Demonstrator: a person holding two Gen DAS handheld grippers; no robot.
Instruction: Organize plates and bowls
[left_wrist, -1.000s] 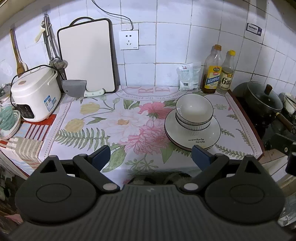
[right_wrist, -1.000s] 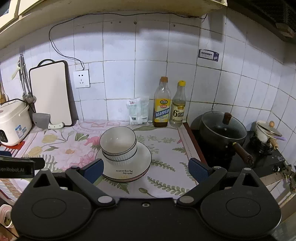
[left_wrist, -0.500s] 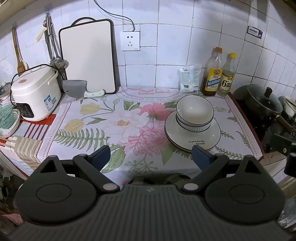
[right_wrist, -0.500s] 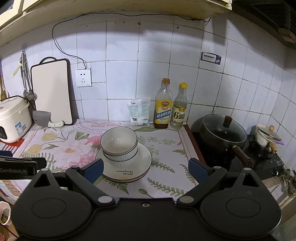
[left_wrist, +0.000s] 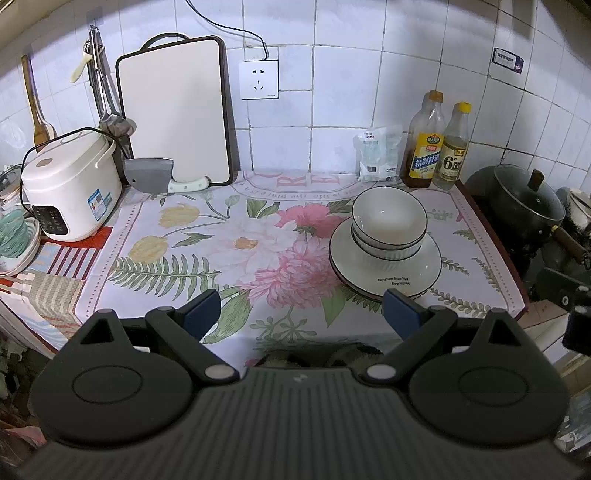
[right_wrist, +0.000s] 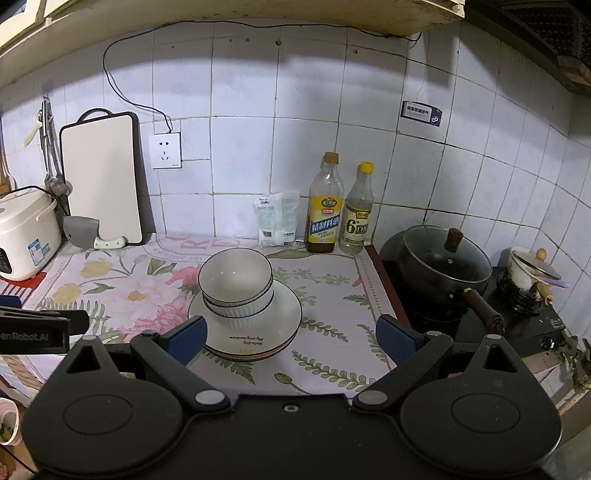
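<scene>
Two white round bowls with dark rims (left_wrist: 388, 221) (right_wrist: 236, 282) sit nested on a stack of white round plates (left_wrist: 406, 275) (right_wrist: 280, 325), at about 2 o'clock on the flowery tablecloth (left_wrist: 221, 240) (right_wrist: 122, 288) in the left view. Both the left gripper (left_wrist: 301, 314) and the right gripper (right_wrist: 291, 338) hang spread wide and hold nothing, near the cloth's front edge at 6 o'clock.

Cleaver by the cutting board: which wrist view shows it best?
Left wrist. The cleaver sits nearer the frame centre there, grey blade and white handle both clear. In the right wrist view the cleaver is smaller and pushed toward the left edge.
</scene>
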